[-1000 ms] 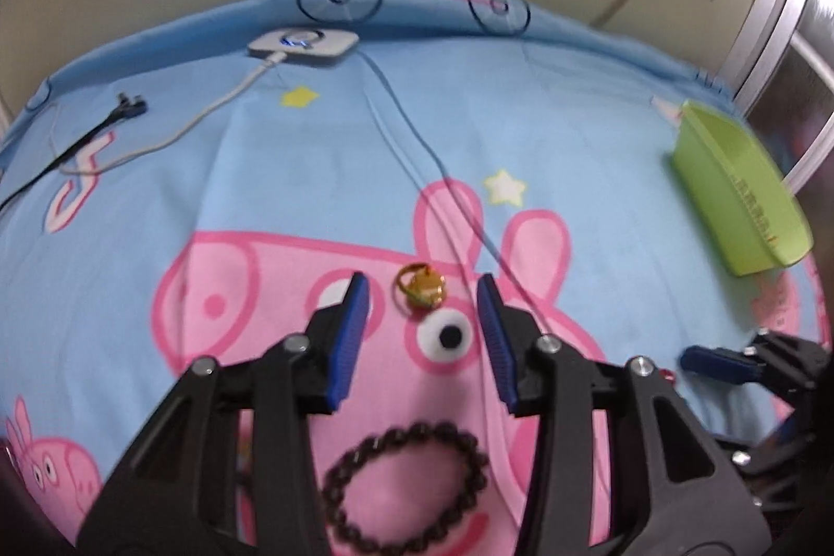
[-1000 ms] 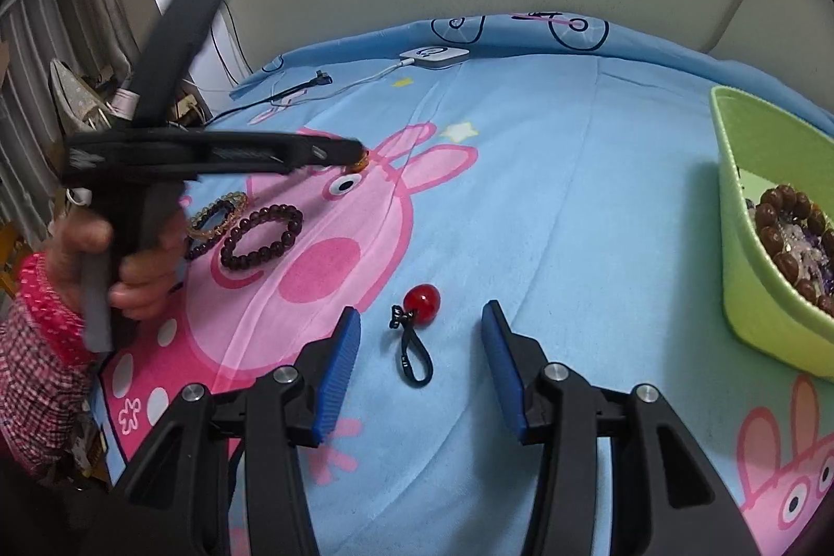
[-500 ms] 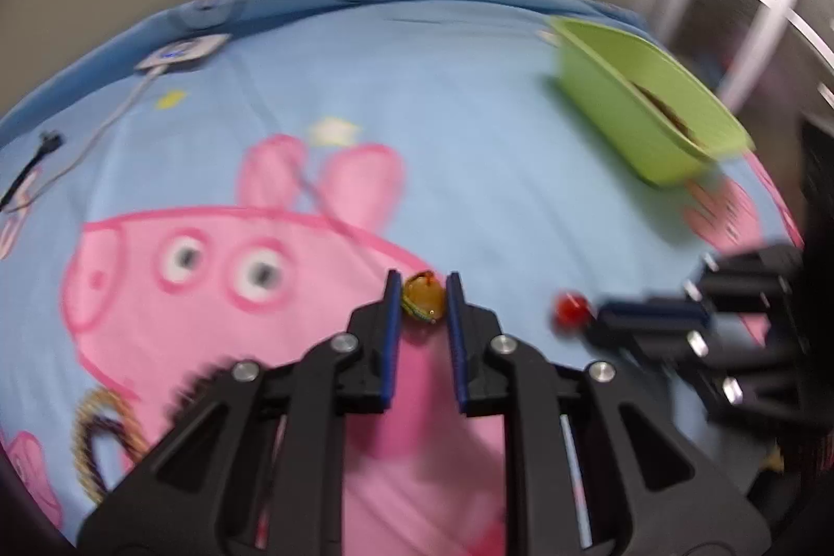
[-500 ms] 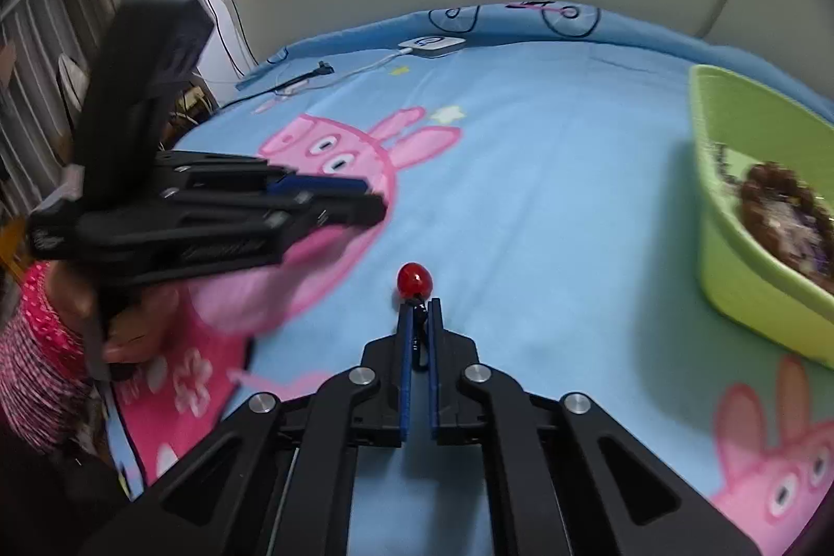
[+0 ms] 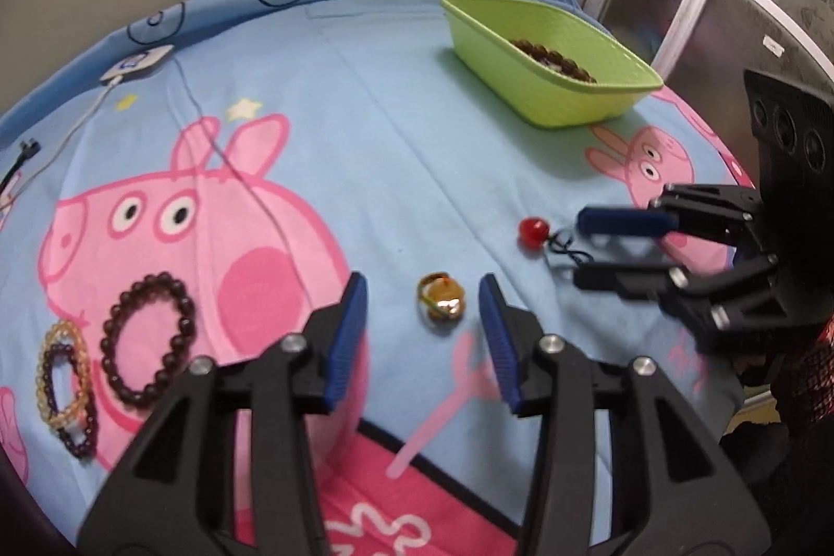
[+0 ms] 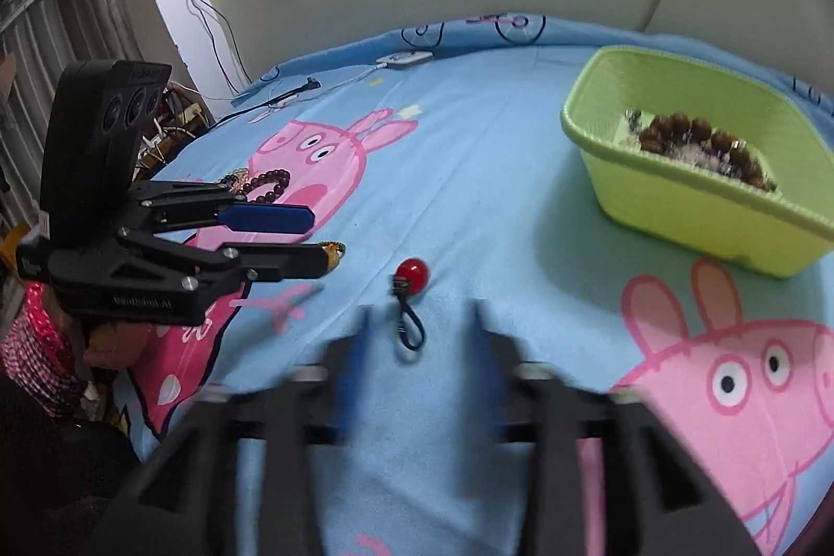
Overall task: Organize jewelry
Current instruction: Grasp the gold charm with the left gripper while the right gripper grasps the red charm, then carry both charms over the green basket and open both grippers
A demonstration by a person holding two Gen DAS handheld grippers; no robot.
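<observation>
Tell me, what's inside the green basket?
Inside the green basket lies a brown bead bracelet, with some pale and purple sparkly bits beside it. The near wall hides the rest of the bottom, so anything lying lower down cannot be seen.

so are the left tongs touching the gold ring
Apart. The left wrist view shows the left tongs open, with blue sheet visible between each pad and the gold ring.

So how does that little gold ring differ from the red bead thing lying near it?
The gold ring is a yellowish band; the red bead charm is a glossy red ball. The charm trails a black cord loop; the ring has none. The ring lies before the left tool, the charm before the right. Both rest loose on the blue sheet.
</observation>
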